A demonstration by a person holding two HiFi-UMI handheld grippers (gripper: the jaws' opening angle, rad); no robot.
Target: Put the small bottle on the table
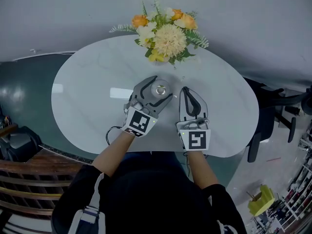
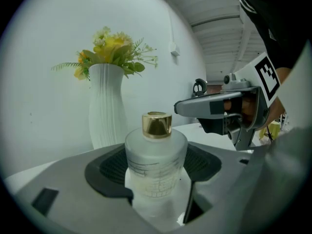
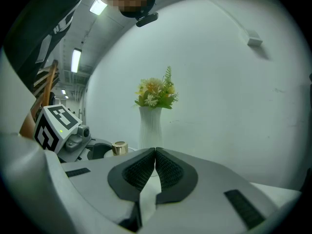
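Note:
The small bottle (image 1: 160, 89) is frosted glass with a gold cap, and it stands upright on the white oval table (image 1: 87, 96) in front of the flowers. My left gripper (image 1: 163, 86) has its jaws on either side of it. In the left gripper view the bottle (image 2: 156, 165) fills the gap between the black pads (image 2: 109, 167), which touch its sides. My right gripper (image 1: 191, 97) rests just right of the bottle, shut with nothing in it. Its pads (image 3: 168, 169) meet in the right gripper view, where the bottle's gold cap (image 3: 119, 148) shows at left.
A white ribbed vase (image 2: 106, 106) of yellow and orange flowers (image 1: 165, 35) stands at the table's far edge, just behind the bottle. A dark chair (image 1: 273, 111) sits right of the table and a wooden chair back (image 1: 29, 172) at lower left.

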